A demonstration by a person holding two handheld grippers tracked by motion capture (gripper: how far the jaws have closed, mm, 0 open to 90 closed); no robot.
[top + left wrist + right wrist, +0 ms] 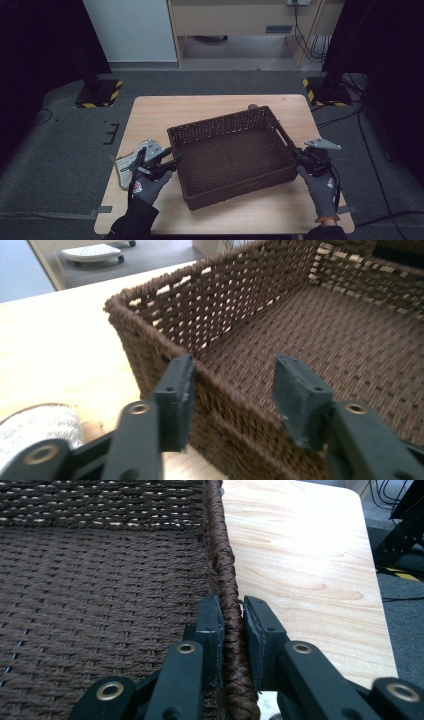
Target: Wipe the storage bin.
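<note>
Wicker basket rim pinched by right gripper; left gripper straddles the wall, gaping.

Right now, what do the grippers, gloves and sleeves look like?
Both the left gripper and right gripper have black jaws with brass-coloured rivets; the right carries a grey three-cornered plate. Both hands wear grey knit gloves with a small red-and-white logo, orange cuff trim at right, and dark sleeves.
</note>
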